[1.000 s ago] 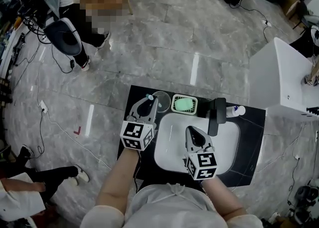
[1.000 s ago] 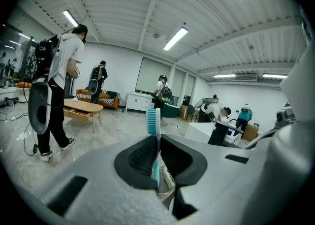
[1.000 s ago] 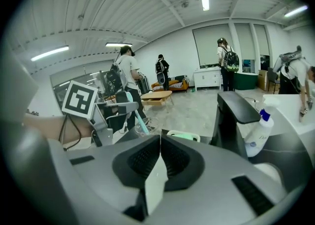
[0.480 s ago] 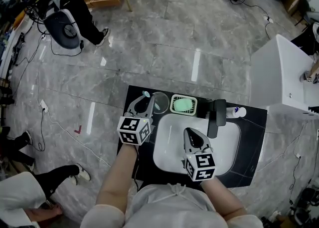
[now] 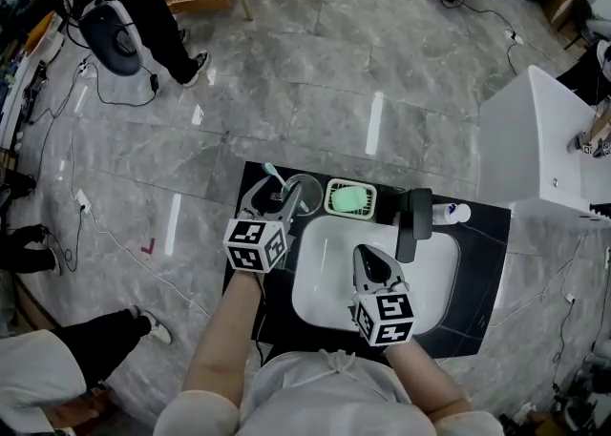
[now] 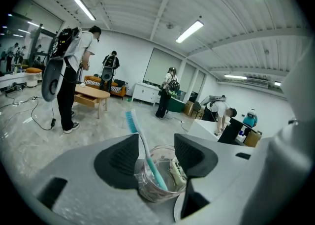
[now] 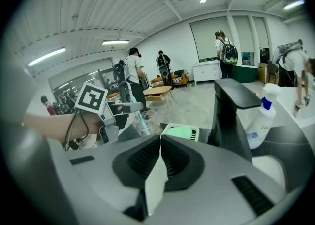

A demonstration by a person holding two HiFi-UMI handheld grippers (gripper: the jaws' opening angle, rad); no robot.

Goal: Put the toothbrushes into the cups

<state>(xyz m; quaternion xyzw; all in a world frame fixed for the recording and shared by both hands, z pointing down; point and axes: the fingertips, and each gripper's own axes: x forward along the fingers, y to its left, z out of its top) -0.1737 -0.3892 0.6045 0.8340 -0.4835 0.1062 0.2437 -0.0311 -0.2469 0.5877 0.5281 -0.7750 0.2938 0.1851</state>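
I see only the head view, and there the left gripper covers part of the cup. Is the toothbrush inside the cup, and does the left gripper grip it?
Observer: In the left gripper view the toothbrush stands inside the clear cup. It leans with its bristles up and to the left.
Operator: How are the jaws there?
Observer: The left gripper has just been opening its jaws. They stand wide apart and do not clamp the brush.
Operator: Does the right gripper carry anything?
Observer: In the right gripper view the right gripper has its jaws closed together, with nothing between them.
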